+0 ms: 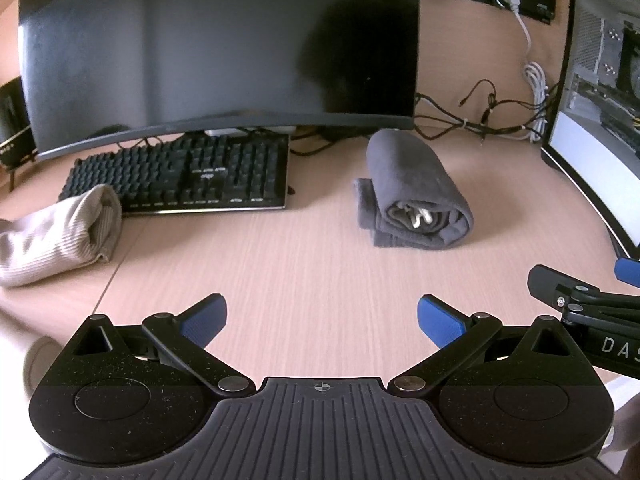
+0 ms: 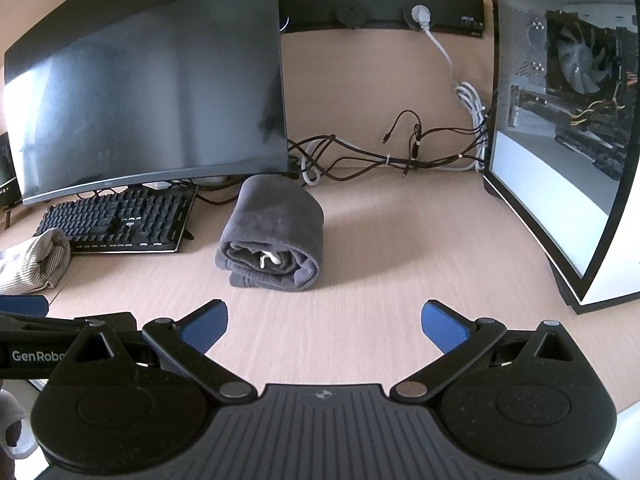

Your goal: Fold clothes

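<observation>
A dark grey garment lies rolled and folded on the wooden desk, a white drawstring showing at its near end; it also shows in the right wrist view. A beige ribbed garment lies folded at the left, by the keyboard, and shows in the right wrist view. My left gripper is open and empty, held above the desk short of the grey garment. My right gripper is open and empty, just to the right of the left one, also short of the garment.
A black keyboard sits under a dark curved monitor at the back left. A computer case with a glass side stands at the right. Cables run along the back wall. The other gripper shows at the right edge.
</observation>
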Available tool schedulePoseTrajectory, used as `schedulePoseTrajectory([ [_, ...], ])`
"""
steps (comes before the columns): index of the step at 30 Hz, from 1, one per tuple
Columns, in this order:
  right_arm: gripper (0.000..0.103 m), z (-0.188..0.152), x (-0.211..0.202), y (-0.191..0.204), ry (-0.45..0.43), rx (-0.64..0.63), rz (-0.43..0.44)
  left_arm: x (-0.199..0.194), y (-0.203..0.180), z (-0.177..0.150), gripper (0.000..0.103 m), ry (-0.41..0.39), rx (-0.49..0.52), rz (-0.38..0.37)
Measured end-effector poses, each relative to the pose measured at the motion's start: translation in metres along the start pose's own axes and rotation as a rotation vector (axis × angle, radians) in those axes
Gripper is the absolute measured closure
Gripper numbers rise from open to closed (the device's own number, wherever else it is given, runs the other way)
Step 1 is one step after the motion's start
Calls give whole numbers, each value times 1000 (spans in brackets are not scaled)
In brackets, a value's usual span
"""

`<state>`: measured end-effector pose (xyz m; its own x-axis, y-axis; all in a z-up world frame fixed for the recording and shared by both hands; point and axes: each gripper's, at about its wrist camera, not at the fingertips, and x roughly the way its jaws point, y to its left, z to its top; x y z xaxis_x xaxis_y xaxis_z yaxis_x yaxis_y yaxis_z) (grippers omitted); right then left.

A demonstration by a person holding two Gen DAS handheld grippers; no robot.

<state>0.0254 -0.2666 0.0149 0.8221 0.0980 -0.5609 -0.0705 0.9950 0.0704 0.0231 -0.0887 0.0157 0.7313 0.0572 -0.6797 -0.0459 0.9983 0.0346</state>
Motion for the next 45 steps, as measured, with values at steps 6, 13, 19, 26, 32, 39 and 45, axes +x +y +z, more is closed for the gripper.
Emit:
schedulePoseTrajectory([
  [6, 0, 1, 3, 0, -2, -7, -25, 0, 2, 1, 0, -8, 2, -9],
  [13, 0, 0, 8, 0, 12, -8, -25, 4, 3, 2, 0, 8, 2, -11],
  [19, 0, 0, 11, -1, 20, -7, -24, 8, 4, 3, 0, 19, -1, -14],
  [26, 0, 0, 13, -1, 27, -8, -19, 10, 5, 3, 0, 24, -4, -14],
  [32, 0, 0, 15, -2, 33, -7, -17, 12, 5, 4, 0, 29, -5, -15],
  [39, 0, 1, 17, -3, 35, -5, -17, 14, 5, 5, 0, 31, -2, -17],
  [45, 0, 1, 19, -3, 41, -5, -15, 16, 6, 5, 0, 33, -2, -16],
])
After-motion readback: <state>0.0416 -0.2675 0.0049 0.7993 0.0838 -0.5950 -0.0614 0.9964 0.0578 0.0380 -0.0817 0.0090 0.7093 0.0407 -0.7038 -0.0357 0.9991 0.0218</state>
